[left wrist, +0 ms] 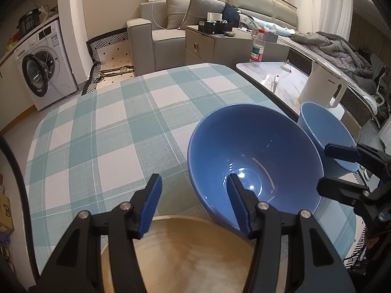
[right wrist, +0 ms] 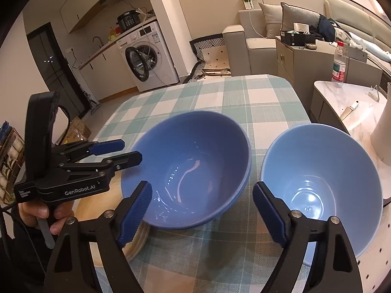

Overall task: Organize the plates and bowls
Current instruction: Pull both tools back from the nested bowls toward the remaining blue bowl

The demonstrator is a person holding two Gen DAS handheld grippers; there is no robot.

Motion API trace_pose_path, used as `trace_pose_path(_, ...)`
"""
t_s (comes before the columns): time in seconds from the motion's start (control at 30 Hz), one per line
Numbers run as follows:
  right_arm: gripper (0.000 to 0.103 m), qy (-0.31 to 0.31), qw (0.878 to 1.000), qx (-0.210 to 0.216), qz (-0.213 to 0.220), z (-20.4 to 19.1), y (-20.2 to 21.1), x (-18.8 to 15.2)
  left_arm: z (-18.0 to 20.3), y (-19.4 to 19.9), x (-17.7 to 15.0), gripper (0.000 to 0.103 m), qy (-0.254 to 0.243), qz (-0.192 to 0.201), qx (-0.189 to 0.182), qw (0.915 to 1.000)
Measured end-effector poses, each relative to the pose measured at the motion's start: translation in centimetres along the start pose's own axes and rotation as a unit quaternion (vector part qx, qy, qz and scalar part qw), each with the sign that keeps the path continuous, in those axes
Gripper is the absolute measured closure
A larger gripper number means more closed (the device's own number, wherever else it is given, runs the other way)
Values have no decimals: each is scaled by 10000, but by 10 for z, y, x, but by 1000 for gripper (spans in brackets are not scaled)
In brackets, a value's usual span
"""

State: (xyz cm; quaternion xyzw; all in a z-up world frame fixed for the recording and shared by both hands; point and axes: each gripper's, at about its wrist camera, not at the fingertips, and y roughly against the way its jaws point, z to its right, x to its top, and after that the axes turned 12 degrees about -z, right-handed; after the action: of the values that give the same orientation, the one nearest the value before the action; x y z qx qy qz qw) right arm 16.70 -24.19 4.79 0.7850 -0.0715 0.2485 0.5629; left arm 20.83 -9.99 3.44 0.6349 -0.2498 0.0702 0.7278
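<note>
Bowls: dark blue bowl [right wrist: 190, 166], pale bowl [right wrist: 322, 183], plate [left wrist: 180, 251] unstacked on counter [left wrist: 102, 131]; left tool [left wrist: 195, 205], right tool [right wrist: 202, 214] agape, empty.

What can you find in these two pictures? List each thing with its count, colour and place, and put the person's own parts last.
Darker blue bowl: one, on the checked cloth, left of the other bowl.
Light blue bowl: one, on the cloth's right edge.
Wooden plate: one, tan, near edge, partly under the darker bowl.
Tablecloth: one, teal and white checks, covering the table.
Kettle: one, white, on the marble side table.
Water bottle: one, clear, red cap, same side table.
Washing machine: one, white, door open, far left.
Sofa: one, grey, with cushions.
Left gripper: black, blue pads, jaws open.
Right gripper: same, jaws open.
Hand: one, holding the left gripper.
</note>
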Motion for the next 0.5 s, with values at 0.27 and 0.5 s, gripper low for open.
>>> trace_pose_path(0.27,10,-19,9999,4,170,2,10,1,-5,3,2,45,100,49,-110,9999)
trace_pose_path(0.5,1,-99,9992,-46,387,9,23,2,-1,7,6,13,102,94,-138,9998)
